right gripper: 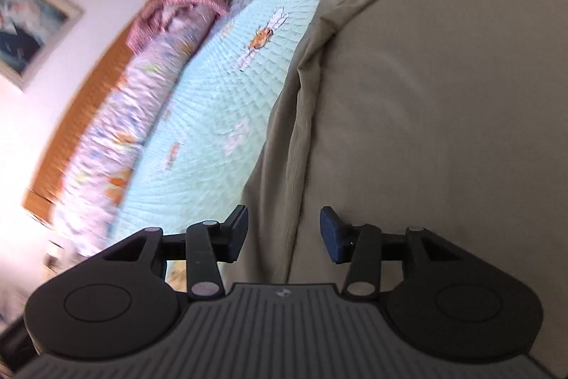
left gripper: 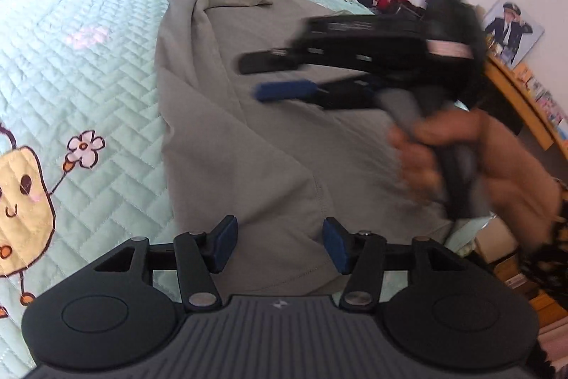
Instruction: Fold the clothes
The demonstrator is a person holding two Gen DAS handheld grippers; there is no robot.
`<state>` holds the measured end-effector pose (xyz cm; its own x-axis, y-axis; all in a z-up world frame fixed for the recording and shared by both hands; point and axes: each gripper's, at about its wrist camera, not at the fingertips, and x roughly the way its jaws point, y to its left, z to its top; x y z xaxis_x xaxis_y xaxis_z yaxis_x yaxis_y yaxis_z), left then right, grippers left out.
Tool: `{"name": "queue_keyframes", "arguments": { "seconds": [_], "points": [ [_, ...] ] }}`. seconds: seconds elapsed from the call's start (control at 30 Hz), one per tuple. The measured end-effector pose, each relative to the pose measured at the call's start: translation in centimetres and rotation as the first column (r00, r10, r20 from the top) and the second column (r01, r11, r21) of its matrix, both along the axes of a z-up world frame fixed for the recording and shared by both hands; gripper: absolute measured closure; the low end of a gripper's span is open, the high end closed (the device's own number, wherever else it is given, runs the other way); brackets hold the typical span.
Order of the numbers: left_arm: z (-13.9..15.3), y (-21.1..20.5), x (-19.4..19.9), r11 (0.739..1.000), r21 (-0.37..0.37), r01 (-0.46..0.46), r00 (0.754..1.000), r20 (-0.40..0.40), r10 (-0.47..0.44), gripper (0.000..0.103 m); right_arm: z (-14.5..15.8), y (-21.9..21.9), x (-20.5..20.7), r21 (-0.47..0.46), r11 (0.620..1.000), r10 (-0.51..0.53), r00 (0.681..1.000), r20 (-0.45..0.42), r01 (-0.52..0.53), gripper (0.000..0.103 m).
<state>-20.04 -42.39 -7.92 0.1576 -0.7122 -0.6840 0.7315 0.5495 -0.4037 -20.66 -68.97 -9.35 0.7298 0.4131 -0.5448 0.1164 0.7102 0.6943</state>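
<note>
Soft daylight fills both views — bright, with only faint shadows in the folds of the grey garment (left gripper: 248,137). In the left wrist view the right gripper (left gripper: 255,79) and the hand (left gripper: 472,158) holding it are smeared by motion blur, while the quilted bedspread (left gripper: 88,66) left of the garment stays sharp. The right wrist view is blurred throughout; the wall (right gripper: 21,137) far left of the garment is blown out to white glare. Fisheye bending curves the bed edges — corners go dark.
</note>
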Motion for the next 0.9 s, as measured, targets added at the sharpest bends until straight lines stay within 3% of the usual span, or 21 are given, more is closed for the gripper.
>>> {"name": "queue_keyframes", "arguments": {
  "seconds": [0.07,0.13,0.17,0.2,0.27,0.37,0.43,0.53,0.6,0.73,0.77,0.8,0.9],
  "points": [
    [-0.1,0.4,0.2,1.000,-0.015,0.002,1.000,-0.022,-0.003,0.047,-0.3,1.1,2.4,-0.054,0.998,0.016,1.000,-0.019,-0.017,0.056],
    [-0.3,0.6,0.4,1.000,-0.029,0.004,0.999,-0.039,-0.005,0.047,-0.7,1.4,3.2,-0.040,0.999,0.024,1.000,-0.020,-0.025,0.057],
    [-0.4,0.7,0.5,0.999,-0.037,0.004,0.999,-0.047,-0.006,0.047,-0.9,1.3,3.4,-0.035,0.999,0.029,0.999,-0.026,-0.030,0.064],
    [-0.5,0.8,0.6,0.999,-0.044,0.005,0.998,-0.055,-0.007,0.047,-1.1,1.3,3.5,-0.031,0.999,0.033,0.999,-0.032,-0.034,0.080],
    [-0.6,1.0,0.8,0.999,-0.054,0.008,0.998,-0.068,-0.011,0.047,-1.6,1.1,3.7,-0.022,0.999,0.033,0.998,-0.044,-0.034,0.098],
    [-0.7,1.4,0.9,0.997,-0.071,0.007,0.996,-0.085,-0.013,0.047,-1.8,0.3,3.2,0.020,1.000,0.017,0.999,-0.035,-0.016,0.101],
    [-0.8,1.5,1.0,0.997,-0.077,0.010,0.996,-0.088,-0.017,0.047,-0.9,-0.4,2.4,0.006,1.000,-0.008,1.000,-0.012,0.008,0.101],
    [-0.7,1.5,1.0,0.997,-0.072,0.017,0.996,-0.086,-0.023,0.047,-0.5,-2.4,1.7,-0.016,0.997,-0.082,0.996,-0.032,0.082,0.101],
    [-0.6,1.4,1.0,0.997,-0.066,0.026,0.996,-0.080,-0.031,0.047,-1.0,-3.1,1.9,-0.040,0.996,-0.078,0.995,-0.061,0.076,0.101],
    [-0.5,1.3,0.9,0.998,-0.054,0.042,0.996,-0.072,-0.046,0.047,-2.5,-3.5,2.3,0.075,0.996,-0.046,0.996,-0.080,0.052,0.099],
    [-0.5,1.3,0.9,0.998,-0.050,0.048,0.996,-0.069,-0.051,0.047,-2.6,-3.8,2.2,0.103,0.993,-0.044,0.996,-0.074,0.052,0.094],
    [-0.4,1.1,1.0,0.998,-0.043,0.055,0.996,-0.067,-0.058,0.047,-2.7,-4.1,2.0,0.131,0.990,-0.043,0.997,-0.067,0.051,0.083],
    [0.4,0.7,1.1,0.997,-0.017,0.077,0.995,-0.066,-0.077,0.047,-1.8,-5.0,1.2,0.139,0.988,-0.069,0.997,-0.027,0.072,0.065]
  ]
}}
